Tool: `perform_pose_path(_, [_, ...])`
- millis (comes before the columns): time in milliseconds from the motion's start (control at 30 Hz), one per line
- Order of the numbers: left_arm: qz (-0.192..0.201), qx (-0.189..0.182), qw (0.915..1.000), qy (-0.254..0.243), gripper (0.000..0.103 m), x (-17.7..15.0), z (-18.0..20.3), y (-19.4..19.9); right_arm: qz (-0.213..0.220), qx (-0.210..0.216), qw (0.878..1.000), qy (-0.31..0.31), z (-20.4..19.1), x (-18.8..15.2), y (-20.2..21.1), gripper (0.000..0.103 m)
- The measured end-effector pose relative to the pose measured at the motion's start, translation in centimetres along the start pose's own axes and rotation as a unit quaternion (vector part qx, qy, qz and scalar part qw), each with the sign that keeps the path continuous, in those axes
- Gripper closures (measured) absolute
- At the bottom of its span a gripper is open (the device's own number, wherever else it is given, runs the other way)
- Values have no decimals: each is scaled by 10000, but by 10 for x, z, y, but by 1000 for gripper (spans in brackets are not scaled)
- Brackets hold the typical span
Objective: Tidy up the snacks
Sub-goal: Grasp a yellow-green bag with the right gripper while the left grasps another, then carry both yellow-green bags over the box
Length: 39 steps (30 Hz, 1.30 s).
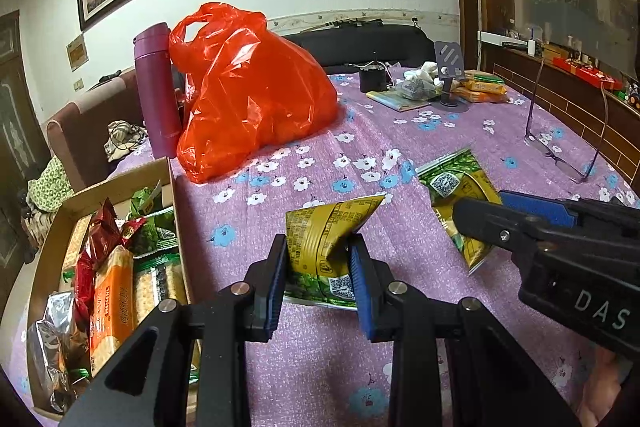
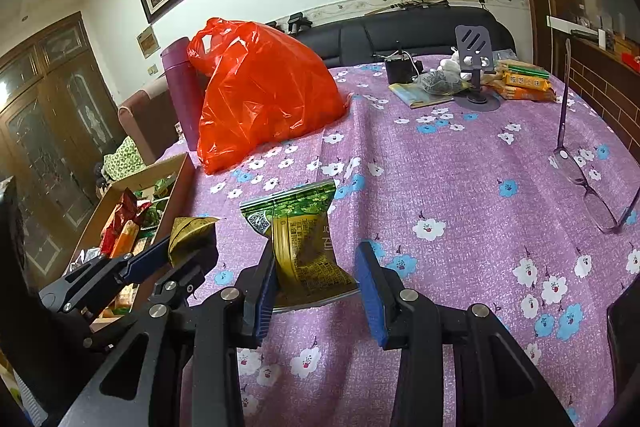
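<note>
My left gripper (image 1: 320, 283) is shut on a green-and-yellow snack packet (image 1: 324, 243), which is crumpled between the blue pads just above the purple flowered tablecloth. My right gripper (image 2: 316, 287) is open around a second green-and-yellow packet (image 2: 304, 239) that lies on the cloth; its left pad touches the packet and its right pad stands apart. In the left wrist view the right gripper (image 1: 480, 215) sits over that second packet (image 1: 452, 195). In the right wrist view the left gripper (image 2: 180, 251) holds its packet (image 2: 188, 231). A cardboard box (image 1: 172, 187) of snacks stands at the left.
A red plastic bag (image 1: 248, 91) and a purple flask (image 1: 156, 87) stand behind the box. Glasses (image 2: 592, 187) lie at the right. A phone stand (image 2: 476, 67), a black container and orange packets (image 2: 524, 83) are at the far side. A sofa lies beyond the table.
</note>
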<state>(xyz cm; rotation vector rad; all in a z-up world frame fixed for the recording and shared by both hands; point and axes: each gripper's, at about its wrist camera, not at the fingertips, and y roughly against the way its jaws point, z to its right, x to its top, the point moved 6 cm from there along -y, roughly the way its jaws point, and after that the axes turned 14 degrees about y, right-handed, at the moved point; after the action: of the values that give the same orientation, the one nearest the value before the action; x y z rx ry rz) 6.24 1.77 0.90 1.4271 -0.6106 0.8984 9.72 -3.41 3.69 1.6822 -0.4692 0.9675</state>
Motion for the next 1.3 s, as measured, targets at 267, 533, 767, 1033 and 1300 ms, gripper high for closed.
perform_pose_path(267, [84, 13, 10000, 0, 74, 1, 0, 4, 8, -30, 10000, 14, 0, 0, 1, 61])
perform_pose_path(533, [187, 24, 9998, 11, 74, 5, 0, 10, 27, -4, 10000, -80, 3, 2, 1, 61])
perform_pose_path(767, [382, 18, 9992, 109, 74, 14, -11, 33, 76, 94, 9997, -194, -3, 9, 11, 61])
perform_pose_path(1033, [564, 277, 9970, 443, 74, 25, -60, 55, 94, 512, 9986, -55, -42, 22, 20, 61])
perform_pose_path(1300, [544, 889, 9896, 995, 74, 20, -140, 62, -37, 920, 9951, 360, -101, 34, 4, 61])
